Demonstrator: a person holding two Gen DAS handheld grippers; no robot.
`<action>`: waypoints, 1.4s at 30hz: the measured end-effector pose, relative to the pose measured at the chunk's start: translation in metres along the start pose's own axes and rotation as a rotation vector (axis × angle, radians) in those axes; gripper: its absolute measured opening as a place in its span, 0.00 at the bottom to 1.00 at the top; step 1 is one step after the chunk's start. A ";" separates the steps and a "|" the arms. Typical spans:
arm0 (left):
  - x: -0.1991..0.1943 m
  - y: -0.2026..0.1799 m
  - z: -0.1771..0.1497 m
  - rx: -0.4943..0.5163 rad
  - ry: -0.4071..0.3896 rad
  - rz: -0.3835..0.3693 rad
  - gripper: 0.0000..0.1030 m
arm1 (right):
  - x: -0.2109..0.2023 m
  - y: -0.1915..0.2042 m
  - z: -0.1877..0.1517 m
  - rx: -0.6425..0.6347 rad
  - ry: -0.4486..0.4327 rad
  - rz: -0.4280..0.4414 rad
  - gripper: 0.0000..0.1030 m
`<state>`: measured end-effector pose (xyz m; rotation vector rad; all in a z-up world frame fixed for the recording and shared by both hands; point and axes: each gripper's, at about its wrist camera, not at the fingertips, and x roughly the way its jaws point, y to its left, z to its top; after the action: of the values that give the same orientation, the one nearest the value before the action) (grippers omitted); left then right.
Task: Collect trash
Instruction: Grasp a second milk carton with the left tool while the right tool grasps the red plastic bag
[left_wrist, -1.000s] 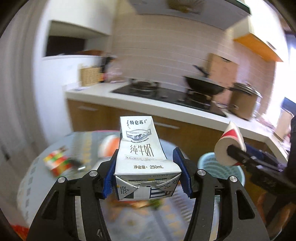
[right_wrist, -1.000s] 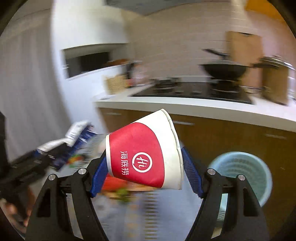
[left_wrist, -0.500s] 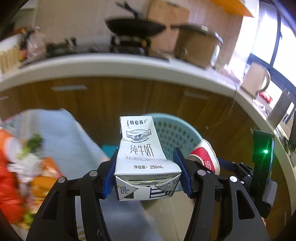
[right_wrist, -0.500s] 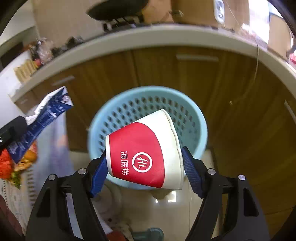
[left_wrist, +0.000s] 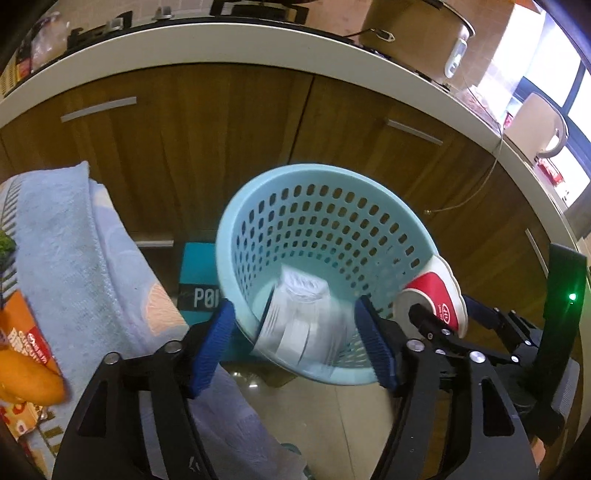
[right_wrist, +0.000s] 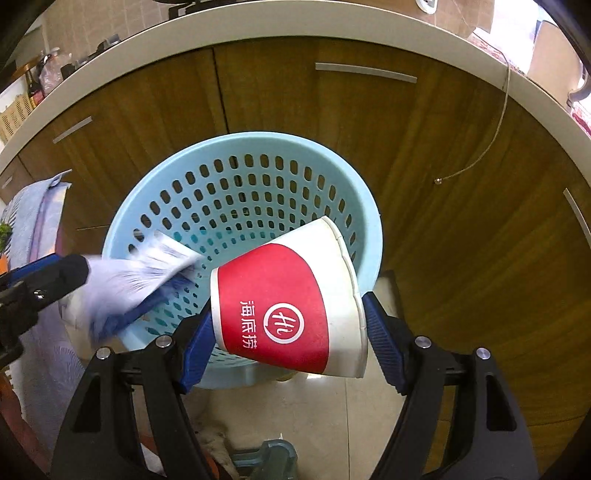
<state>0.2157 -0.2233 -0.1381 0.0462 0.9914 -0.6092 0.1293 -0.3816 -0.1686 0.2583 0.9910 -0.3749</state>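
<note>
Below wooden cabinets, blue basket stands on tiled floor.

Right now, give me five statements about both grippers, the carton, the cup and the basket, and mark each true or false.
1. The left gripper is open. True.
2. The milk carton is clamped between the left fingers. False: it is a motion-blurred shape falling free into the blue basket.
3. The right gripper is shut on the red and white paper cup. True.
4. The paper cup lies at the bottom of the basket. False: it is held above the basket's near rim.
5. The basket stands on the white countertop. False: it stands on the floor before the wooden cabinets.
</note>
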 end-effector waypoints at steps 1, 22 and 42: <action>-0.004 0.001 0.000 -0.003 -0.004 -0.001 0.69 | -0.001 0.000 0.001 0.004 0.001 -0.002 0.69; -0.130 0.029 -0.018 -0.057 -0.253 0.028 0.70 | -0.065 0.039 0.006 -0.015 -0.133 0.100 0.76; -0.293 0.244 -0.115 -0.329 -0.358 0.372 0.83 | -0.152 0.259 -0.024 -0.400 -0.217 0.498 0.76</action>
<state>0.1335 0.1497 -0.0268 -0.1618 0.6989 -0.1009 0.1449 -0.1094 -0.0412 0.0909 0.7359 0.2468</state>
